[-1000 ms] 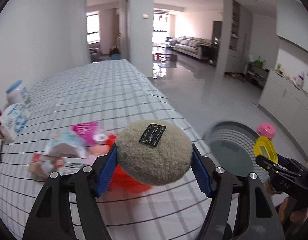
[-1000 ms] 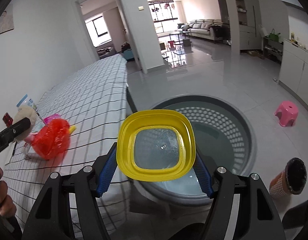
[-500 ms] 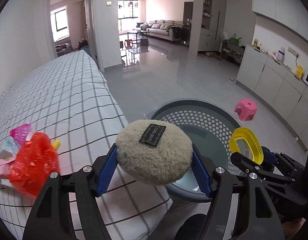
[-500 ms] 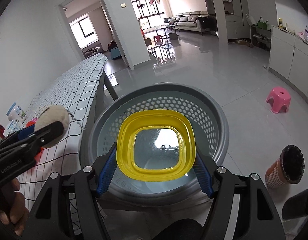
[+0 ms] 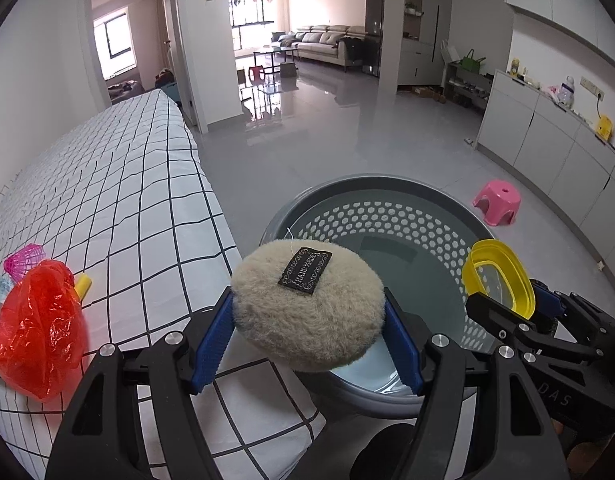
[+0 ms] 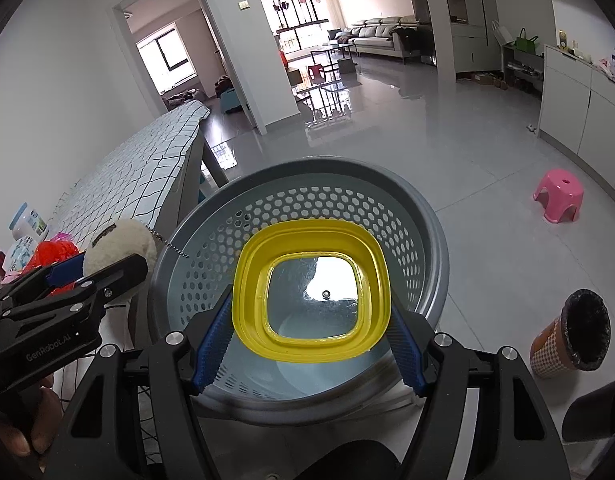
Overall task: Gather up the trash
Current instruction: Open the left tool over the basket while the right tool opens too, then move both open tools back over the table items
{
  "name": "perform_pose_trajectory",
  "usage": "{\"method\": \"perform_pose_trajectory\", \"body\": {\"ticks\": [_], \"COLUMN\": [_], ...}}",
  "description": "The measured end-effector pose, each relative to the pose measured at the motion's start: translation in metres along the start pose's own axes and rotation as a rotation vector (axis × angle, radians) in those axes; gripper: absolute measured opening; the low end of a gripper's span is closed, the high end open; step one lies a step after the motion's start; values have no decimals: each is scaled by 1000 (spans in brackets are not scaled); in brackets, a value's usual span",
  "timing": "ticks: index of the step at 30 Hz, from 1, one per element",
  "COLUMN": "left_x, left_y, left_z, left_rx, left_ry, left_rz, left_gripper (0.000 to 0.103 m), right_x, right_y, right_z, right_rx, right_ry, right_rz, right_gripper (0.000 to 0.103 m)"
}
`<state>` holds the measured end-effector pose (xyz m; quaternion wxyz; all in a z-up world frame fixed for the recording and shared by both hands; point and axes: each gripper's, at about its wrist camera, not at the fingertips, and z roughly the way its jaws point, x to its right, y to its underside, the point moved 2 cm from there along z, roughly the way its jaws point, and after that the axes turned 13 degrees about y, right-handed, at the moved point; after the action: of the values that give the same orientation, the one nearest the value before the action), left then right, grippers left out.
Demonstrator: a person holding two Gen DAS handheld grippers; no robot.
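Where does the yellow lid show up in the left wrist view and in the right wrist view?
Left wrist: yellow lid at right, edge-on in the right tongs.
Right wrist: yellow lid at lower centre, facing the camera between the blue pads.
Shared landmark: grey perforated basket behind it.

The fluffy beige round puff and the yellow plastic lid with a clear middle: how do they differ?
The fluffy beige round puff is soft, opaque, with a black label; the yellow plastic lid is rigid, squarish, see-through in its middle. The puff is in the left gripper, at the checked table's edge; the lid, in the right gripper, hangs over the grey perforated basket. Both are clamped between blue pads.
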<state>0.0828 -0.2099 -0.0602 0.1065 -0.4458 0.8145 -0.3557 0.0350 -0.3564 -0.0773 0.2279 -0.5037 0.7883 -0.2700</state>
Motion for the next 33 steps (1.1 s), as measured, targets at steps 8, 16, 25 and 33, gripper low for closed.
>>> {"method": "perform_pose_trajectory", "body": {"ticks": [8, 16, 25, 33], "left_x": [-3, -6, -6, -7], "left_y": [1, 3, 3, 4], "left_z": [-1, -2, -3, -10], "left_rx": [12, 12, 9, 17], "left_ry": [-5, -13, -15, -13], "left_rz": [-20, -35, -41, -42], "left_gripper": [79, 83, 83, 83], "right_x": [-4, 1, 5, 2], "right_y": [-2, -1, 1, 3], "right_z": [-1, -4, -5, -10], "right_rx": [4, 18, 17, 20], "right_ry": [5, 11, 11, 7], "right_rz": [1, 21, 40, 39], "right_gripper": [72, 78, 78, 78]}}
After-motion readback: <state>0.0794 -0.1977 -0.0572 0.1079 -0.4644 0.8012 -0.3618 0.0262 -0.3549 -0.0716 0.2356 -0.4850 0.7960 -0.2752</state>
